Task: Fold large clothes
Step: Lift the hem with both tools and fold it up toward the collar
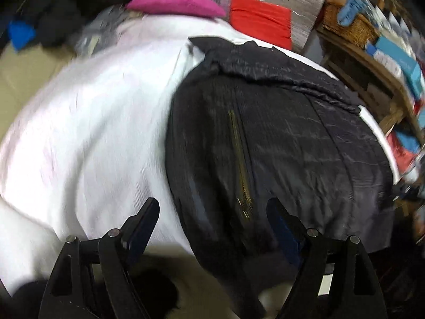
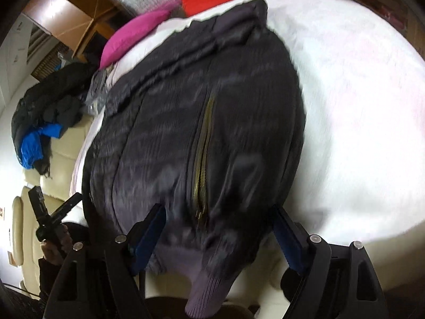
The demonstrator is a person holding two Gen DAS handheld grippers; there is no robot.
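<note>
Left gripper (image 1: 212, 210) jaws wide, holding nothing, right gripper (image 2: 219, 219) jaws wide and empty, both above dark jacket (image 2: 202, 122) on white sheet (image 2: 358, 106)

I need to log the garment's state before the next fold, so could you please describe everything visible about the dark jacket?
The dark jacket is a black, slightly shiny, quilted-looking garment lying flat on the white bed cover, front up. A brass-coloured zipper runs down its middle. The collar end points toward the pink cushion, and a ribbed knit cuff or hem hangs over the near bed edge. Its sides look folded inward. Neither tool grips it; motion blur hides finer detail.
</note>
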